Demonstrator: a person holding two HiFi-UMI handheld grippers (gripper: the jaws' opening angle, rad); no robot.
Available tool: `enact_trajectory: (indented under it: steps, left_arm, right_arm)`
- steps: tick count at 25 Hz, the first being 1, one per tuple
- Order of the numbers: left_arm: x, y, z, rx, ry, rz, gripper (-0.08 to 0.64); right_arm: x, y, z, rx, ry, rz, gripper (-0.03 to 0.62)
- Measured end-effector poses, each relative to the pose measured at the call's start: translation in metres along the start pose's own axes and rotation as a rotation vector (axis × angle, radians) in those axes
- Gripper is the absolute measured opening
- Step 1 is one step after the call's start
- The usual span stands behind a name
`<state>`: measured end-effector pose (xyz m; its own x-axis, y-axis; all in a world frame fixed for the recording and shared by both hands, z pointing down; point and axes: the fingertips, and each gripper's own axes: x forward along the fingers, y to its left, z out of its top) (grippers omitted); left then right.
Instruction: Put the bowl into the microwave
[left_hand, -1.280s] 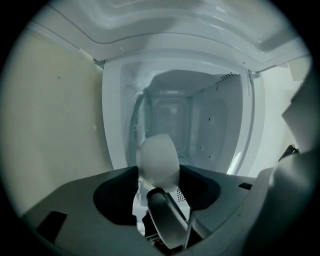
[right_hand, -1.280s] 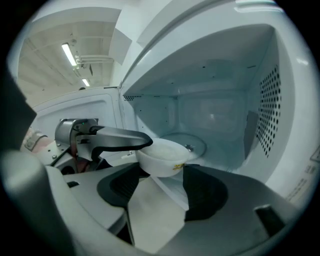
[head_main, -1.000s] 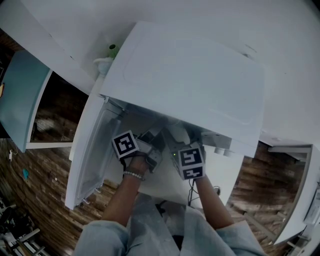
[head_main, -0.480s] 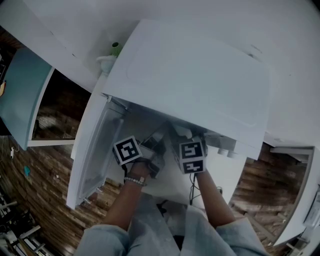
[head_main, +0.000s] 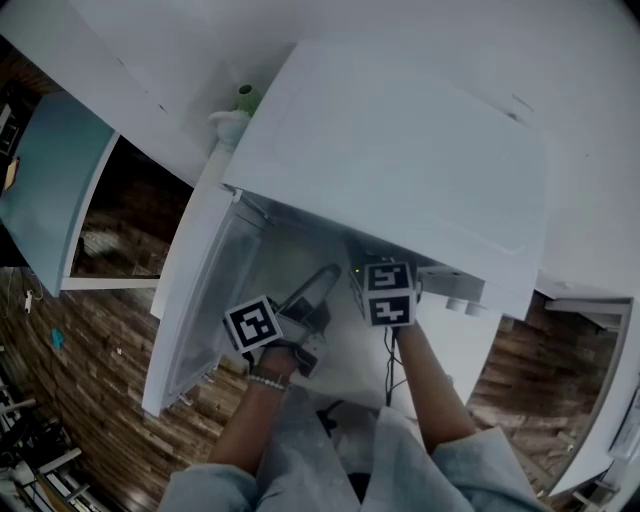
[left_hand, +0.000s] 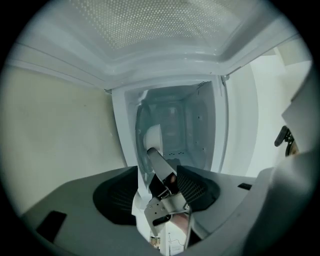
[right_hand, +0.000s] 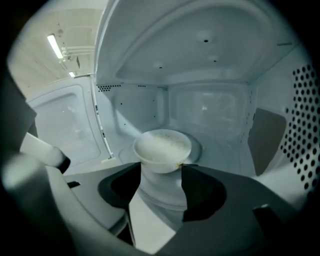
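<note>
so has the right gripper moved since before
Yes, the right gripper went further in under the microwave top; its jaws, just closing slightly, hold the bowl.

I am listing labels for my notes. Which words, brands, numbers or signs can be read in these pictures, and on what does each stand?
No readable text in any view.
On the left marker cube and the right marker cube: black-and-white square patterns only, no letters.
On the microwave: no brand or label showing.
On the bowl: no print showing.
On the green-topped object behind the microwave: too small to tell.
</note>
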<state>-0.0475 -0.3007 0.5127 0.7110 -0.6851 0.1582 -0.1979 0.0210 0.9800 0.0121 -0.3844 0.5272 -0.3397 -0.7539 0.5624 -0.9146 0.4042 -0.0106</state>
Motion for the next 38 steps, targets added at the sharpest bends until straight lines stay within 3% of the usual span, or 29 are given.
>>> enact_trajectory:
  steps: [6, 15, 17, 19, 20, 25, 32, 38]
  left_arm:
    - [-0.017, -0.003, -0.004, 0.031, 0.005, -0.004, 0.236]
    - [-0.034, -0.029, -0.005, 0.115, 0.01, -0.072, 0.091]
    - [-0.037, -0.034, -0.007, 0.161, 0.022, -0.071, 0.048]
    - [-0.04, -0.041, -0.01, 0.207, 0.033, -0.076, 0.004]
    - [-0.042, -0.045, -0.011, 0.227, 0.037, -0.083, -0.005]
    - [-0.052, -0.06, -0.018, 0.323, 0.058, -0.099, -0.005]
    - [-0.06, -0.089, -0.023, 0.409, 0.074, -0.116, -0.002]
    - [-0.071, -0.124, -0.034, 0.558, 0.127, -0.166, -0.002]
  right_arm:
    - [0.004, 0.001, 0.003, 0.006, -0.009, 0.033, 0.286]
    - [-0.027, 0.013, 0.004, 0.068, -0.061, 0.042, 0.285]
    - [-0.039, 0.015, 0.003, 0.076, -0.079, 0.028, 0.255]
    - [-0.054, 0.014, 0.005, 0.074, -0.105, -0.012, 0.161]
    - [-0.061, 0.013, 0.005, 0.076, -0.118, -0.03, 0.102]
    - [-0.096, 0.014, 0.006, 0.093, -0.163, -0.071, 0.005]
    - [-0.134, 0.029, 0.016, 0.101, -0.228, -0.022, 0.003]
    - [-0.17, 0.045, 0.039, 0.112, -0.324, 0.033, 0.003]
